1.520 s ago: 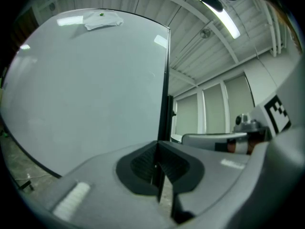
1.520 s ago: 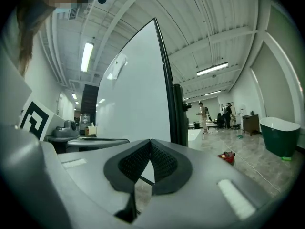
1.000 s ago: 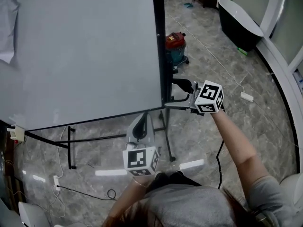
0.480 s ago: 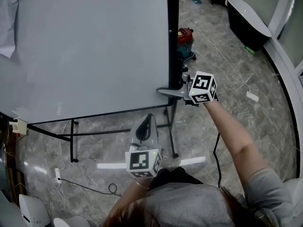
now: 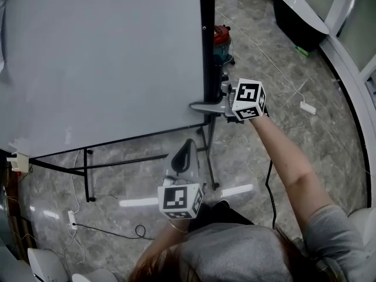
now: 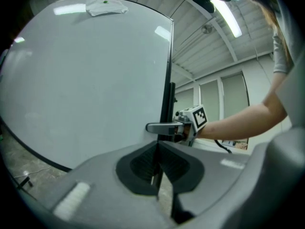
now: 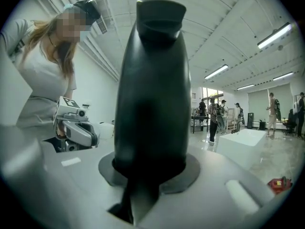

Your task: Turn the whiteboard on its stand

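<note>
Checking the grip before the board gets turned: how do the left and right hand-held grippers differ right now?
The right hand-held gripper has just been closing its jaws and grips the whiteboard by its black right edge; the left hand-held gripper has its jaws together on nothing. The right one is up at the board's lower right corner; the left one hangs lower, apart from the board. Both aim at the board.

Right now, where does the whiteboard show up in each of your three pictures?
Head view: the whiteboard fills the upper left, its black edge running down the middle.
Left gripper view: the whiteboard fills the left and centre.
Right gripper view: only its black edge, the dark upright shape at centre.
Shared landmark: the right tool, whose jaws have just been closing onto that edge.
</note>
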A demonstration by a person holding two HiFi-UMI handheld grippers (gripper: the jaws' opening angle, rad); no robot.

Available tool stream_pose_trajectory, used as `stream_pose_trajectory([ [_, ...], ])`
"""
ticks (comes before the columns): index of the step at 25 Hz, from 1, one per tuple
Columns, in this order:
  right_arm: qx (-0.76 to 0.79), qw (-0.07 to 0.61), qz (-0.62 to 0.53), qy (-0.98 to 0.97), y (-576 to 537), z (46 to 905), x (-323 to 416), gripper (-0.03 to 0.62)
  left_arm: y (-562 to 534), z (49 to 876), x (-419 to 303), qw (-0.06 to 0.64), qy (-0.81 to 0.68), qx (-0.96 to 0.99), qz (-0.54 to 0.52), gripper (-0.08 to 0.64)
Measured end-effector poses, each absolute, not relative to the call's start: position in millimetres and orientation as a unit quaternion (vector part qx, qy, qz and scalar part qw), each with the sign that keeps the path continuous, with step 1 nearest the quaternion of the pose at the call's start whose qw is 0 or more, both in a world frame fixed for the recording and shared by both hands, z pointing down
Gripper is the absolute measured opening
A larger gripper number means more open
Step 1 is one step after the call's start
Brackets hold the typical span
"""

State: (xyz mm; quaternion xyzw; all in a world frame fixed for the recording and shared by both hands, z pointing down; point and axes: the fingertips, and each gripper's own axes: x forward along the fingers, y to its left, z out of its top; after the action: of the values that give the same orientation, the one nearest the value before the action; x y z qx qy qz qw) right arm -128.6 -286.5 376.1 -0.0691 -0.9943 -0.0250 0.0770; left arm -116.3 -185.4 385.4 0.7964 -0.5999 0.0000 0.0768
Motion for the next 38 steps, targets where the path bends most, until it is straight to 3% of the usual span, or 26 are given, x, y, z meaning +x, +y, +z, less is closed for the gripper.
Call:
stream_pose_trajectory([
  [38, -0.080, 0.089, -0.021, -0.993, -268, 365, -112, 0.098, -197, 366, -100, 0.082, -0.641, 0.763, -0.010, -0.009],
])
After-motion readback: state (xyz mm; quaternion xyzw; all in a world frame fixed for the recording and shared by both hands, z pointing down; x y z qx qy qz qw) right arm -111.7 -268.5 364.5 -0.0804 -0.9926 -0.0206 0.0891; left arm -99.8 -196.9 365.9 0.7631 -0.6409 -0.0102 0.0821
